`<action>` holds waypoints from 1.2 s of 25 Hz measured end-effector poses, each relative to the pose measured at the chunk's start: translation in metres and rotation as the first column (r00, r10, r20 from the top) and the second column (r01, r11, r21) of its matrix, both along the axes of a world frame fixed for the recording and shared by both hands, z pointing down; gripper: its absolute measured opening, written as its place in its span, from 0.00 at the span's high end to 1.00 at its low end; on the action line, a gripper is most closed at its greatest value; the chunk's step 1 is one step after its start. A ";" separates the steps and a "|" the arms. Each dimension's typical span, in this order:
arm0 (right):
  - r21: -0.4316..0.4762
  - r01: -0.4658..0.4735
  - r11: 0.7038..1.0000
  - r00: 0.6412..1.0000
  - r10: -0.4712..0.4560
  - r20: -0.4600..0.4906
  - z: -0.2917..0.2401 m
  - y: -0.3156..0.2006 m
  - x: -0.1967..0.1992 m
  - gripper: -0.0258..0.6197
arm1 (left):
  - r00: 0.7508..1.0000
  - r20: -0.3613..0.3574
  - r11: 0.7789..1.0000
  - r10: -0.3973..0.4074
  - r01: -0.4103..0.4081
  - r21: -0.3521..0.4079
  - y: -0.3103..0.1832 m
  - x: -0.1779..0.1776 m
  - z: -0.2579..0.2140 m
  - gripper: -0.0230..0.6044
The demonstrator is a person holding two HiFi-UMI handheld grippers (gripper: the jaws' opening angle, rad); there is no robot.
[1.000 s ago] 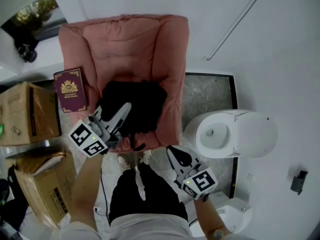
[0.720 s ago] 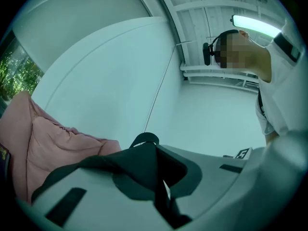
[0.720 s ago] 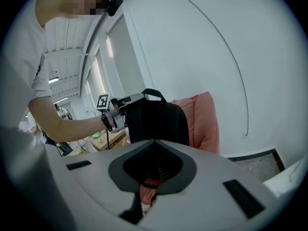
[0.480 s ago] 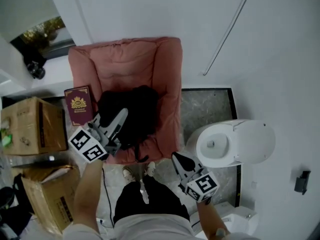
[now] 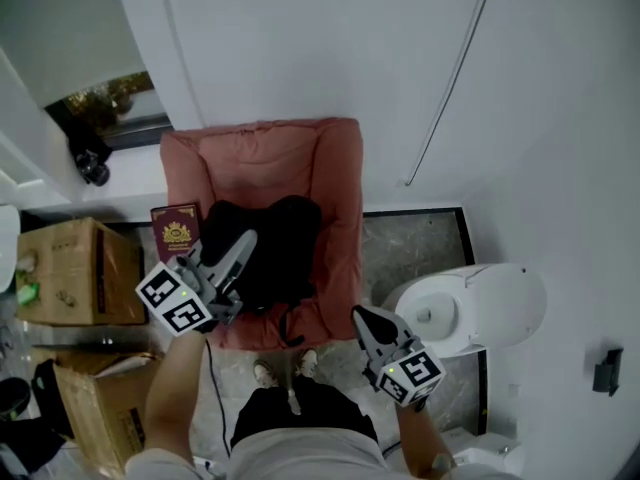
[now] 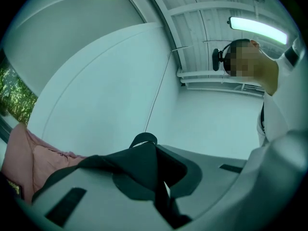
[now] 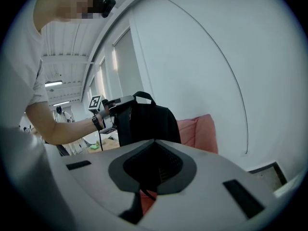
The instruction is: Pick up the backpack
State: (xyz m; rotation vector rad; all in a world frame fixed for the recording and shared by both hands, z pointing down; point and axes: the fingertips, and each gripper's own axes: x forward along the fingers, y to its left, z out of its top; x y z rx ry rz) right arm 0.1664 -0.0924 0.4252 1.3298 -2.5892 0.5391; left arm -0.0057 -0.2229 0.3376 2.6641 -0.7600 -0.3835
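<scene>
The jaws of the left gripper (image 5: 243,243) are clamping flat on the thin webbing carry loop (image 6: 143,139) of the backpack (image 5: 272,256). A curl of the strap is poking out just past their tips. The soft, matte black bag is hanging limp and rounded straight below those jaws.

A second ago the bag was slumping on the seat of the armchair (image 5: 262,156). It is now dangling clear in front of the chair's plush, pink, puffy back, and both grippers are sitting higher than they were.

The jaws of the right gripper (image 5: 364,318) are, as far as their own view is showing, pressing together on nothing, well apart from the bag, which is hanging beyond their tips.

Just to the left of the left jaws, a stiff maroon book (image 5: 176,234) with a gold crest is leaning. Farther left, a brown cardboard box (image 5: 80,273) is standing.
</scene>
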 end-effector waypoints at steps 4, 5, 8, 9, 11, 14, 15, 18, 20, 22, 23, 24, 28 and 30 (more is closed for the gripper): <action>0.023 -0.044 0.999 0.998 0.043 0.043 -0.022 -0.003 0.005 0.93 | 1.000 0.005 1.000 -0.012 0.012 0.011 0.007 0.000 -0.035 0.92; 0.033 -0.047 0.998 0.998 0.045 0.047 -0.027 -0.002 0.005 0.93 | 1.000 0.009 1.000 -0.011 0.011 0.017 0.010 0.002 -0.044 0.92; 0.073 -0.049 0.996 0.997 0.044 0.067 -0.044 0.002 0.011 0.93 | 1.000 0.010 1.000 -0.004 0.004 0.030 0.022 0.007 -0.069 0.92; 0.089 -0.052 0.995 0.996 0.045 0.075 -0.050 0.002 0.013 0.93 | 1.000 0.005 0.999 -0.005 0.005 0.032 0.026 0.006 -0.078 0.92; 0.119 -0.062 0.991 0.995 0.051 0.089 -0.061 0.000 0.018 0.93 | 1.000 -0.008 0.999 -0.013 0.013 0.037 0.033 0.002 -0.093 0.92; 0.152 -0.077 0.985 0.993 0.062 0.103 -0.075 -0.003 0.026 0.93 | 0.999 -0.024 0.998 -0.038 0.039 0.057 0.047 -0.003 -0.113 0.92; 0.163 -0.081 0.983 0.992 0.065 0.106 -0.080 -0.002 0.029 0.93 | 0.998 -0.028 0.997 -0.049 0.051 0.065 0.052 -0.005 -0.119 0.92; 0.192 -0.097 0.977 0.992 0.079 0.099 -0.092 0.000 0.042 0.93 | 0.996 -0.036 0.992 -0.087 0.090 0.086 0.064 -0.012 -0.138 0.92; 0.208 -0.111 0.972 0.991 0.093 0.094 -0.098 0.002 0.052 0.93 | 0.993 -0.034 0.988 -0.111 0.114 0.101 0.069 -0.016 -0.149 0.92; 0.221 -0.125 0.967 0.990 0.106 0.097 -0.104 0.002 0.061 0.93 | 0.991 -0.027 0.984 -0.134 0.136 0.114 0.074 -0.021 -0.158 0.92; 0.227 -0.132 0.965 0.989 0.113 0.098 -0.107 0.002 0.065 0.93 | 0.989 -0.022 0.981 -0.148 0.150 0.120 0.077 -0.024 -0.162 0.92; 0.232 -0.139 0.963 0.988 0.119 0.098 -0.109 0.002 0.069 0.93 | 0.986 -0.016 0.978 -0.165 0.165 0.127 0.080 -0.026 -0.165 0.92; 0.257 -0.153 0.954 0.987 0.136 0.083 -0.117 0.003 0.082 0.93 | 0.971 0.000 0.960 -0.241 0.238 0.149 0.095 -0.039 -0.171 0.92; 0.269 -0.150 0.952 0.988 0.135 0.072 -0.121 0.002 0.086 0.93 | 0.961 0.003 0.950 -0.276 0.272 0.156 0.104 -0.047 -0.171 0.92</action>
